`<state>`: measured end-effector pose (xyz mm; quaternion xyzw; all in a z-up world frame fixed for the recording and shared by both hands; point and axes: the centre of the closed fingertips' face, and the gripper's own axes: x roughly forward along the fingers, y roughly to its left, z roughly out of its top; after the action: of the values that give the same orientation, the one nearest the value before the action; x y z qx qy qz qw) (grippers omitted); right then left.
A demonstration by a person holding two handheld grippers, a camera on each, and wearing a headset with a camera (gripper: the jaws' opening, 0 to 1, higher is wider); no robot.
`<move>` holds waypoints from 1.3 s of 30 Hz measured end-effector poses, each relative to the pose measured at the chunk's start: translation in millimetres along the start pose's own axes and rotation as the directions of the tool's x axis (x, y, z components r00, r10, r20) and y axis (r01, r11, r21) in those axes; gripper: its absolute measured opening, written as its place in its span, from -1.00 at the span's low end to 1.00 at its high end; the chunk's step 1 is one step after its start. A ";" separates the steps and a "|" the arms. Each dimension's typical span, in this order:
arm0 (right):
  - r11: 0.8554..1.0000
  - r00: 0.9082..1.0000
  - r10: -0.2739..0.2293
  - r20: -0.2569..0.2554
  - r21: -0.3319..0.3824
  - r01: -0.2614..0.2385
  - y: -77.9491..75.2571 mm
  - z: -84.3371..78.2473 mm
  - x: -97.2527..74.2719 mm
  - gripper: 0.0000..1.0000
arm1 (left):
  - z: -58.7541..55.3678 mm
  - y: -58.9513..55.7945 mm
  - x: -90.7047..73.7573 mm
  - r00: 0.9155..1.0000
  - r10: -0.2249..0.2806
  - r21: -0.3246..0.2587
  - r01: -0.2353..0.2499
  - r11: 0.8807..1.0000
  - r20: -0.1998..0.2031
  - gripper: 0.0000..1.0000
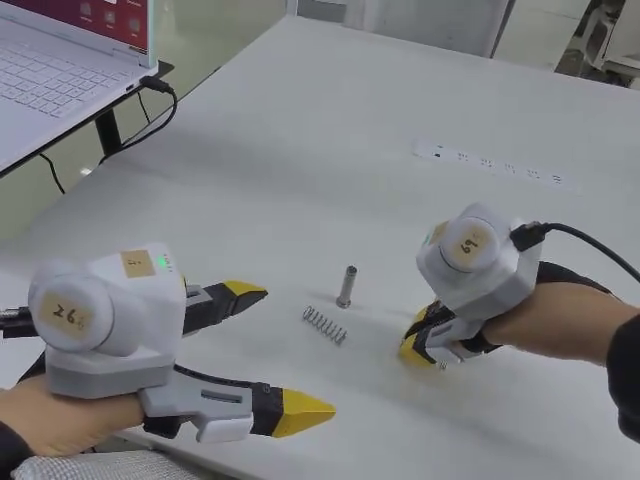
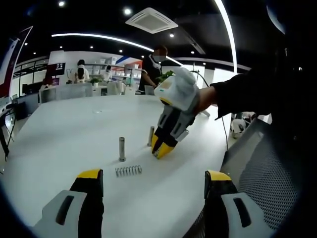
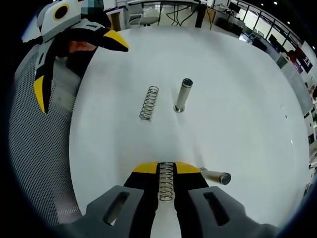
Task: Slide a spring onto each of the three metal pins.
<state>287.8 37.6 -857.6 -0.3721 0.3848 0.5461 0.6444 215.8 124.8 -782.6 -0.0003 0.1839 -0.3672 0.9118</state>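
Note:
One metal pin stands upright mid-table, with a loose spring lying just in front of it. My right gripper points down at the table to the right of them. In the right gripper view it is shut on a second spring, with another pin close by its right jaw. The loose spring and the upright pin lie ahead. My left gripper is open and holds nothing, short of the spring and pin. A second pin stands beside the right gripper.
A laptop with its black cable sits at the far left edge. A white power strip lies at the back right. A mesh chair back is at the near side, and people stand far behind the table.

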 end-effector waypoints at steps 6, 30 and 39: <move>1.000 0.999 -0.017 0.037 0.024 0.016 -2.5 3.6 -8.1 -0.83 | -0.3 -0.7 0.3 1.000 -0.003 0.001 0.003 1.000 -0.002 0.61; 0.985 0.973 -0.105 0.204 0.153 0.074 -7.0 9.8 -44.8 -0.83 | -2.1 -3.4 1.4 1.000 -0.012 0.015 0.012 1.000 -0.020 0.61; 0.975 0.951 -0.147 0.271 0.202 0.094 -8.2 8.5 -54.8 -0.83 | -3.4 -4.5 1.5 0.999 -0.016 0.017 0.017 1.000 -0.028 0.61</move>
<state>290.7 21.3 -804.0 -0.2507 0.3141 0.5149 0.7572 212.7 120.9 -785.7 0.0110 0.1936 -0.3762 0.9060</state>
